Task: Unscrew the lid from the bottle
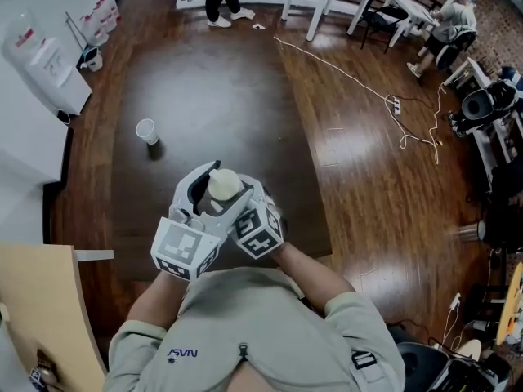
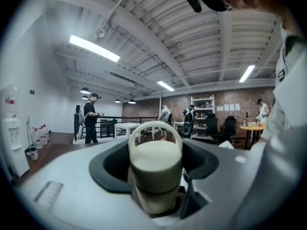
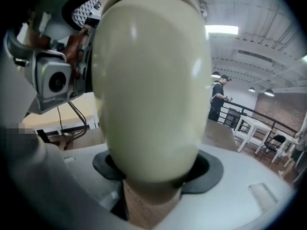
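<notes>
Left gripper clamps the cream bottle low; right gripper seemingly pinches the lid (view crowded). Twist squarely, bottle steady.

Bottle body behind both tongs

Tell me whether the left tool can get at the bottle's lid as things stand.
Likely yes: the lid stands right between the left tool's jaws with nothing in the way, while the right tool appears to hold the bottle by its body.
</notes>
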